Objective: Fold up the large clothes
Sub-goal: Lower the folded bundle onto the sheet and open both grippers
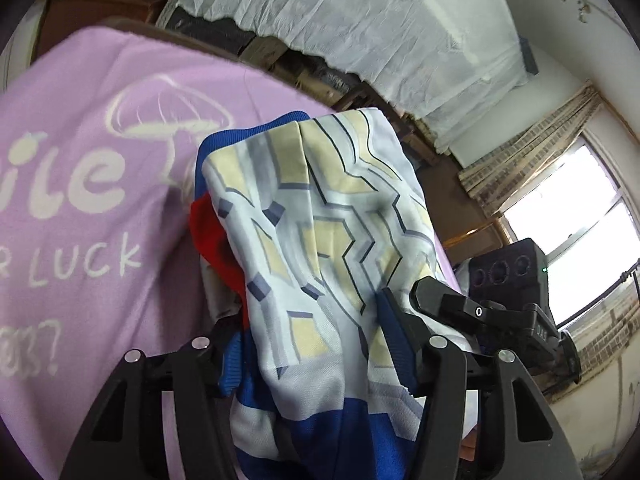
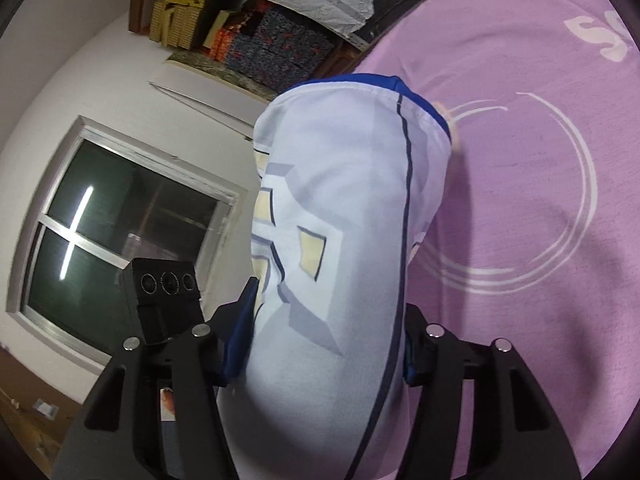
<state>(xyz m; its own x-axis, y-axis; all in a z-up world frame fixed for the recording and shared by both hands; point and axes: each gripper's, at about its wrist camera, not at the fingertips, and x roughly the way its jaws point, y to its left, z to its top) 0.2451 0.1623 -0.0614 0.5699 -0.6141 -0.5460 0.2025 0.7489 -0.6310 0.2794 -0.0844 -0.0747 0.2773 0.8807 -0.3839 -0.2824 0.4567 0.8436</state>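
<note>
Nearest to us in the left wrist view, the left gripper [image 1: 316, 344] has a thick bunch of the garment [image 1: 320, 216] between its jaws, w/ the blue pads pressing into cloth on both sides, so we read it as clamped on fabric, not gaping. Same in the right wrist view: the right gripper [image 2: 324, 340] is closed at mid width on a rolled wad of the same garment [image 2: 344, 208], pads snug against it.

The garment hangs draped over both tools, above the purple sheet [image 1: 80, 240]. It's a pale jersey-type top w/ blue trim, yellow & grey geometric print, and a red patch [image 1: 208, 232] showing on the left side. We judge it light, soft, floppy, prob a bit slick (sporty knit), so it'll sag and slide unless pinched through several layers. Best hold, we think: at hems or shoulder seams where the ribbed blue edge gives bite, not mid-panel where it bunches.

Further out, writing on the sheet: partial "ile", "R LUCK", and a fragment ending in "?" beside a mushroom outline [image 1: 168, 108]. In the right view, white ring lines and a cut-off white mark, unreadable. The other gripper's camera block [image 1: 508, 276] shows small markings, too small to read.

Beyond: white cloth over shelves [image 1: 360, 28], boxes, windows.
</note>
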